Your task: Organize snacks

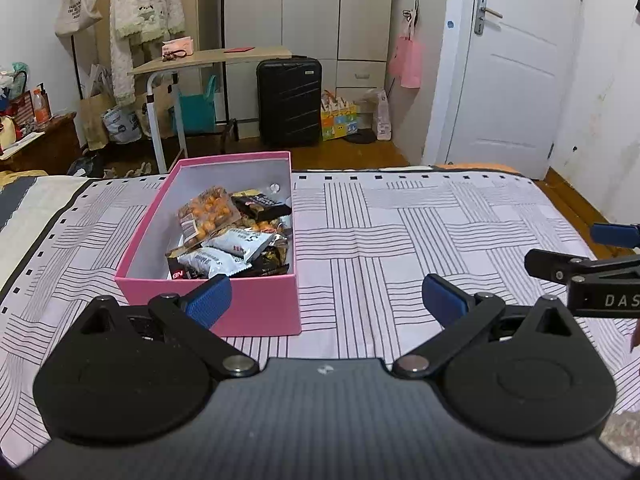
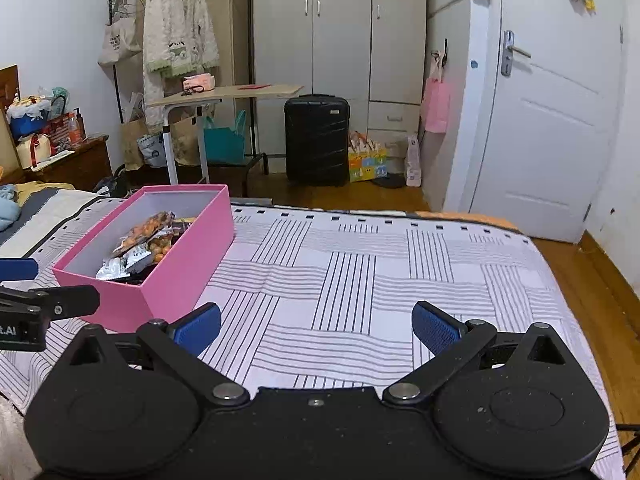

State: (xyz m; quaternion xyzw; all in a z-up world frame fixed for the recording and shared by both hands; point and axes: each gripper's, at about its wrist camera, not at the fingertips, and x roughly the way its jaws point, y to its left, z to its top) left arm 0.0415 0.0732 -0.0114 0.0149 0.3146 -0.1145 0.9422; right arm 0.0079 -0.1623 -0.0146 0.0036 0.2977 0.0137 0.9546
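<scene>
Snack packets, pink box at 11 o'clock on bed: light, crinkly, slippery, likely crushable; pinch sealed edges; left claw and right claw both open, empty.

Left tool: matte black body, two round flat housings, angled link arms on silver pivot pins, small screw at centre. Fingers capped with ribbed blue pads. Right tool: same build, dust specks on the black housing, blue pads. White lettering "DAS" on its side seen from the left.
</scene>
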